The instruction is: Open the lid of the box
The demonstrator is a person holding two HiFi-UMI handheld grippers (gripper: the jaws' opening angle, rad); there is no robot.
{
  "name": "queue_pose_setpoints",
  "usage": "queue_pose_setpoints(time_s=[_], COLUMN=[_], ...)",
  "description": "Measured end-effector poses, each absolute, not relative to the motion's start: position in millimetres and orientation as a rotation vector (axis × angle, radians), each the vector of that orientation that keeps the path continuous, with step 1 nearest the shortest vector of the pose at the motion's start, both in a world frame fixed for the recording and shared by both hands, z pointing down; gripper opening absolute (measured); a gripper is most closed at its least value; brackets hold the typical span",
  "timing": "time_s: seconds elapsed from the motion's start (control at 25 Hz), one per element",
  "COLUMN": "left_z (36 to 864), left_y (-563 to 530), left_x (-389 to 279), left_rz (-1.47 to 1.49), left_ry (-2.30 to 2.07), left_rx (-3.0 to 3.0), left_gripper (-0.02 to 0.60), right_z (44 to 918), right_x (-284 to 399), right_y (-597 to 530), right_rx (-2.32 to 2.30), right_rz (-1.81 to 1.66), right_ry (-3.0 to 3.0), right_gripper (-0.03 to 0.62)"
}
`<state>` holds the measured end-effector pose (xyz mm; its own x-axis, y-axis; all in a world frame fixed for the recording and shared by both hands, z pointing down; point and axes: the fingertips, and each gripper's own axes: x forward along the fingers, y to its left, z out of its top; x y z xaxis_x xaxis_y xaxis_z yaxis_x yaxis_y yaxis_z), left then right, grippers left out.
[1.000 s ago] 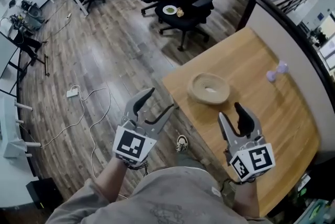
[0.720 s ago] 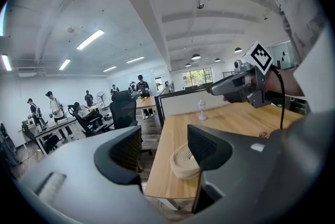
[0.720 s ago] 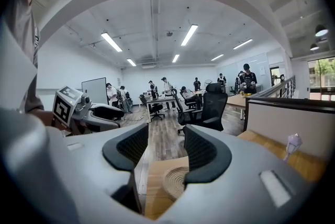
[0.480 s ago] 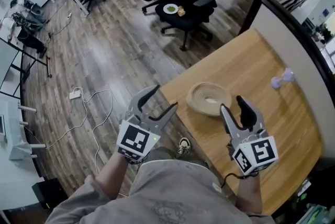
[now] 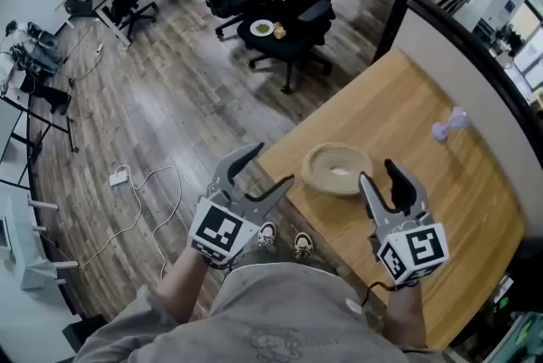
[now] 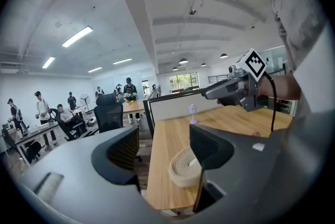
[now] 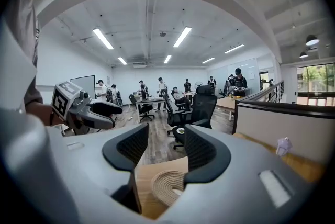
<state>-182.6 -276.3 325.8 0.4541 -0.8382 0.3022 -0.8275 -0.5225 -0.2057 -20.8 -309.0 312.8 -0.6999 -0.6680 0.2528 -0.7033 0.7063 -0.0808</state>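
Observation:
A round woven box (image 5: 338, 168) with a pale centre sits near the front corner of the wooden table (image 5: 407, 120). My left gripper (image 5: 271, 164) hovers off the table's corner, left of the box; its jaws are opening and nothing is between them. My right gripper (image 5: 379, 173) hangs over the table just this side of the box, open and empty. The box (image 6: 184, 167) shows low between the jaws in the left gripper view, past my left gripper (image 6: 159, 152). In the right gripper view the box (image 7: 168, 186) lies below my right gripper (image 7: 161, 152).
A small purple object (image 5: 450, 124) stands far right on the table by a dark partition (image 5: 458, 30). A black office chair (image 5: 293, 5) holding a plate (image 5: 261, 28) stands beyond the table. A white cable and power strip (image 5: 119, 177) lie on the wood floor.
Both grippers have come a little nearer to the woven box. The left jaws have spread slightly wider. The box has not moved on the table.

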Motion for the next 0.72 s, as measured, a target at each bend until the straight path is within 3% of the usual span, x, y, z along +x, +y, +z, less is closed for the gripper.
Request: queue_pose_setpoints(time_s=[0.4,0.52,0.72], left_z=[374,408,454], left_y=[-299,-304,-314], left_x=[-185,-183,-178], left_rz=[-0.680,-0.742,-0.730], left_ry=[1.175,1.063,0.953], left_rx=[-2.746,-2.780,-2.868], left_gripper=[0.307,0.344,0.351], right_z=[352,364,391], right_x=[-52,-60,-71], right_y=[-307,-314,-317], right_rx=[1.102,1.130,1.134], right_rz=[0.326,0.318,0.313], right_ry=[-2.595,-2.552,-2.489], right_gripper=[0.222,0.221,0.221])
